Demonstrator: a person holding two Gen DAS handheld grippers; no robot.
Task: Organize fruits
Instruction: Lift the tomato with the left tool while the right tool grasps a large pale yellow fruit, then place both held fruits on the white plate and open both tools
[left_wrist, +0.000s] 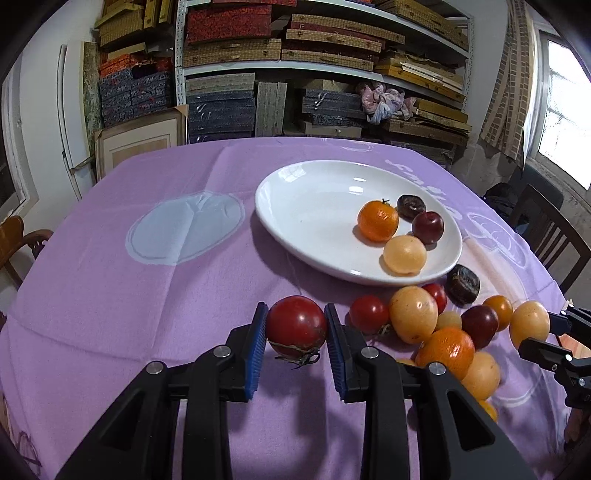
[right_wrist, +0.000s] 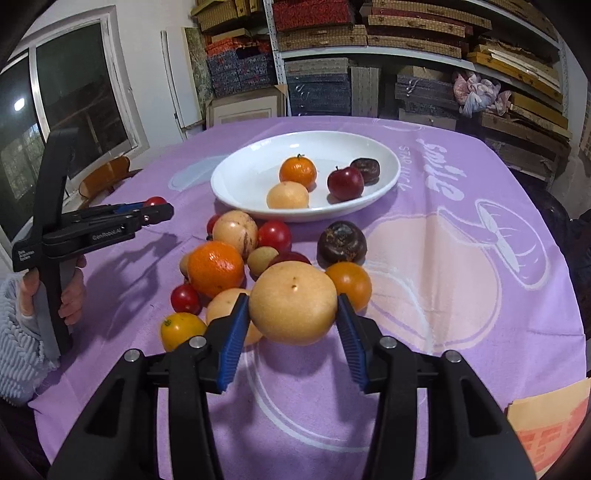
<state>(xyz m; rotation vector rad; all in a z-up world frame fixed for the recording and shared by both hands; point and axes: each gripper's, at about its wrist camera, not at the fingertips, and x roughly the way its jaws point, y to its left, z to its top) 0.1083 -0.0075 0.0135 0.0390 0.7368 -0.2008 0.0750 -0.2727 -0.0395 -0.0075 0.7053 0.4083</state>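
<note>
My left gripper (left_wrist: 296, 326) is shut on a red tomato (left_wrist: 296, 325), held just above the purple cloth, left of the fruit pile; it also shows in the right wrist view (right_wrist: 153, 210). My right gripper (right_wrist: 293, 308) is shut on a large pale yellow round fruit (right_wrist: 293, 302), over the near side of the pile; this gripper shows in the left wrist view (left_wrist: 546, 332) with the fruit (left_wrist: 529, 323). A white plate (left_wrist: 295, 206) (right_wrist: 240, 173) holds an orange, a pale yellow fruit, a dark red plum and a dark brown fruit.
A pile of several loose fruits (right_wrist: 229, 258) (left_wrist: 436, 325) lies on the cloth in front of the plate, including an orange (right_wrist: 216, 267), small tomatoes and a dark brown fruit (right_wrist: 341, 242). Shelves of boxes stand behind the table. Chairs stand at both sides.
</note>
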